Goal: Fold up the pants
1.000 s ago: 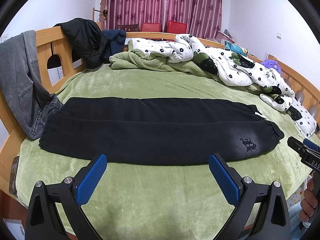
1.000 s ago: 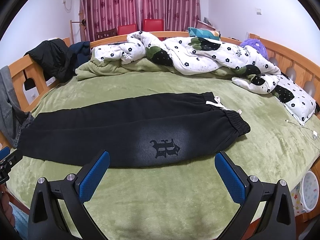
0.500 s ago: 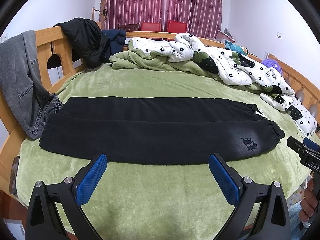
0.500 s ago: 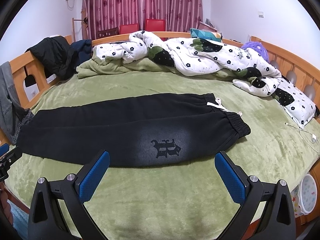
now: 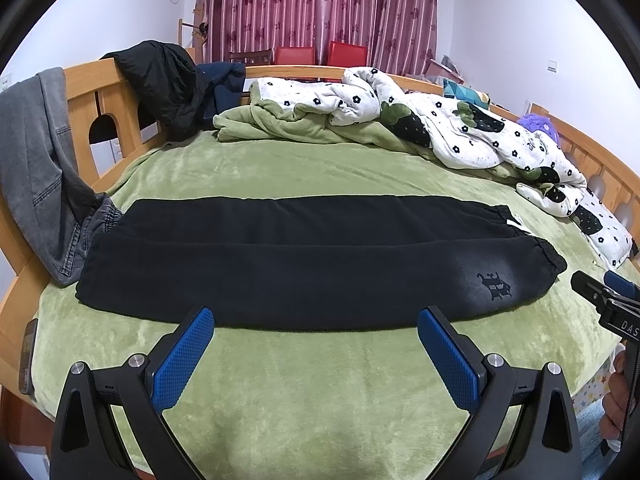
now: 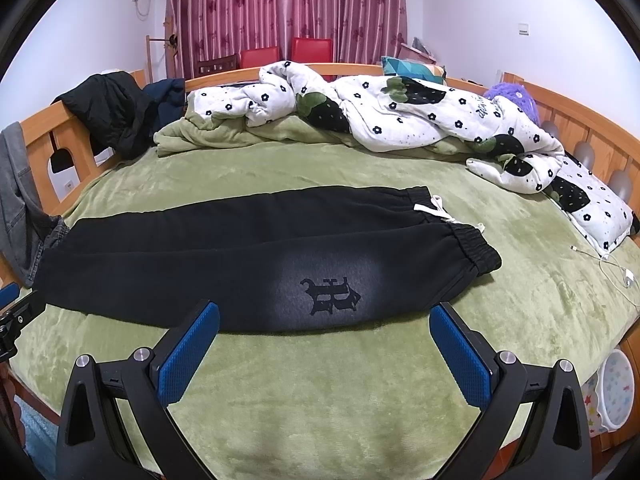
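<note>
Pants point(image 5: 304, 264) flat on green blanket point(image 5: 320, 384), tongs point(image 5: 316, 344) wide.

Left gripper point(image 5: 314, 322) level, blue pads point(image 5: 184, 356) spread wide, holds nothing. Right gripper point(image 6: 324, 316) same pose, jaws wide apart, empty. Person's hand point(image 5: 614, 400) grips right gripper handle at frame edge.

Black frames — blue fingers point(image 5: 182, 356).
</note>
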